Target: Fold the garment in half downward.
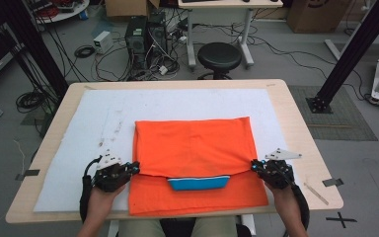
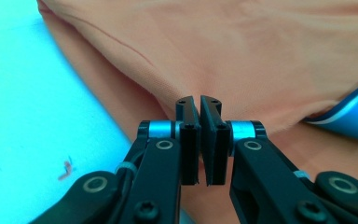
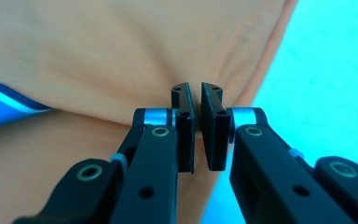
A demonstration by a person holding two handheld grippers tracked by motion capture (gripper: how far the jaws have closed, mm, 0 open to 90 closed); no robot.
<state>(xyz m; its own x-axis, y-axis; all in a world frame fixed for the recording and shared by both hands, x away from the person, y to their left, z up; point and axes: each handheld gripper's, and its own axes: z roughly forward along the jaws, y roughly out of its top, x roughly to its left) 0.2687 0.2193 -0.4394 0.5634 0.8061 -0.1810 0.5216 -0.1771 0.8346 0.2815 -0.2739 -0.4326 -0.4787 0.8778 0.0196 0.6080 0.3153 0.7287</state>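
Observation:
An orange garment (image 1: 195, 148) lies flat on a white sheet (image 1: 94, 118), its far part folded toward me over the near part. A blue collar (image 1: 198, 183) peeks out from under the fold's edge. My left gripper (image 1: 135, 168) sits at the left end of that folded edge, and in the left gripper view its jaws (image 2: 199, 100) are pinched together on the orange cloth (image 2: 242, 56). My right gripper (image 1: 253, 165) sits at the right end, where its jaws (image 3: 197, 88) are closed on the cloth's edge (image 3: 121, 56). The blue collar (image 2: 354, 116) (image 3: 4, 109) shows off to the side in both gripper views.
The white sheet covers most of the wooden table (image 1: 296, 123), with bare sheet left of the garment. A thin strip (image 1: 316, 193) lies near the table's right front corner. Beyond the far edge stand a black stool (image 1: 219, 57), computer cases (image 1: 145, 37) and cables on the floor.

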